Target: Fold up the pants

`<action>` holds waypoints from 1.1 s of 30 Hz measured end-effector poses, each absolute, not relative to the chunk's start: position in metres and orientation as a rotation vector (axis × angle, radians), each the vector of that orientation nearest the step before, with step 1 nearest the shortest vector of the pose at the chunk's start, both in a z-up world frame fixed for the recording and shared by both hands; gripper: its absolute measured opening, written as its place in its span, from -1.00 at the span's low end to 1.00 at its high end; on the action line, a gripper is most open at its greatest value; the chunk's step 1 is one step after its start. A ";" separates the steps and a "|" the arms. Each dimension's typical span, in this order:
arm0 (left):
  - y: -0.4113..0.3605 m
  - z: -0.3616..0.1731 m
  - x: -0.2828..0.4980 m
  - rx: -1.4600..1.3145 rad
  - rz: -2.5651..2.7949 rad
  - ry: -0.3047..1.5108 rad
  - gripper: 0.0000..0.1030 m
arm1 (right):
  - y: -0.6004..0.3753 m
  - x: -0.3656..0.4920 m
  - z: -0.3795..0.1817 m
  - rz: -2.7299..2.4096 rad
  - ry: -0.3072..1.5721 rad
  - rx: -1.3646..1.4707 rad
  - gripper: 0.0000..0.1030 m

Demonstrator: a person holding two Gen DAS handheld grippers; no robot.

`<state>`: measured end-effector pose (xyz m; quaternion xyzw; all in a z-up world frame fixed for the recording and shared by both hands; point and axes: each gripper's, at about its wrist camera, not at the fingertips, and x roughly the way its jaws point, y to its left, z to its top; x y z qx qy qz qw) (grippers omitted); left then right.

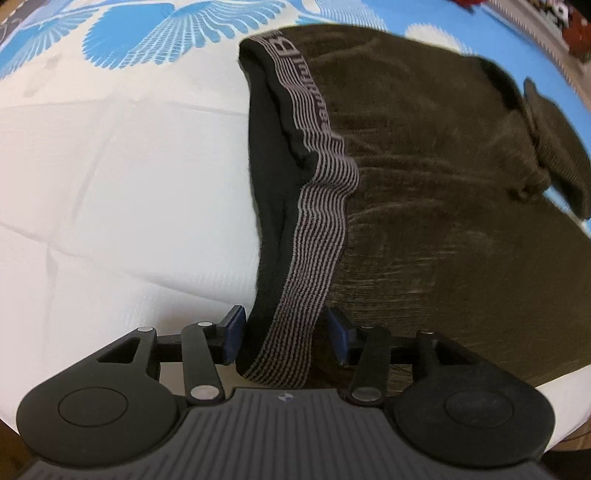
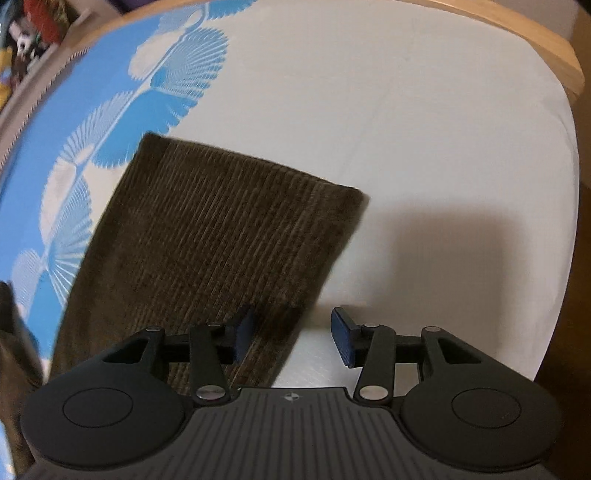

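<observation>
Surface: a white bed sheet (image 1: pixel 110 184) with a blue fan-shaped print (image 1: pixel 155 33) along its far side; a wooden bed frame (image 2: pixel 535 33) borders it in the right wrist view.
Pants: dark olive corduroy pants (image 1: pixel 443 184) lie flat on the sheet, filling the right half of the left wrist view.
Waistband: a grey-and-black striped waistband (image 1: pixel 317 206) with lettering runs from the far edge of the pants down toward the camera, the black inner lining showing beside it on the left.
Left gripper: the left gripper (image 1: pixel 286 334) stands with its blue pads (image 1: pixel 233 332) apart, one on each side of the near end of the waistband; the band passes between them, and contact with either pad cannot be told.
Pant leg: the ribbed pant leg (image 2: pixel 221 240) lies across the sheet, its hem end pointing away and to the right.
Right gripper: the right gripper (image 2: pixel 293 338) is spread wide, straddling the right edge of the leg; the left pad sits over the cloth, the right pad (image 2: pixel 341 338) over bare sheet.
Clutter: blurred colourful objects (image 2: pixel 33 33) lie beyond the bed's far edge.
</observation>
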<state>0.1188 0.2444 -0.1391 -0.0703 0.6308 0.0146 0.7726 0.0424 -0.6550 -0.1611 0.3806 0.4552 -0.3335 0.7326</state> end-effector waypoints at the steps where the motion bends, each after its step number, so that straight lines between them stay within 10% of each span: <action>1: 0.243 -0.141 0.120 -0.147 0.030 1.369 0.04 | -0.654 0.046 -0.160 -0.723 0.998 0.824 -0.72; 6: 0.232 -0.139 0.123 -0.081 0.022 1.343 -0.64 | -0.658 0.037 -0.147 -0.777 0.927 0.842 -0.96; 15: 0.237 -0.113 0.104 -0.069 0.002 1.253 -0.82 | -0.678 -0.005 -0.133 -0.877 0.890 0.839 -1.00; 19: 0.249 -0.109 0.103 -0.110 0.028 1.244 -0.83 | -0.675 -0.006 -0.141 -0.714 0.919 0.946 -0.93; 23: 0.253 -0.107 0.105 -0.161 0.037 1.265 -0.76 | -0.671 -0.002 -0.139 -0.705 0.874 0.962 -0.16; 33: 0.249 -0.133 0.117 -0.145 0.032 1.374 -0.18 | -0.662 0.044 -0.163 -0.706 0.991 0.894 -0.14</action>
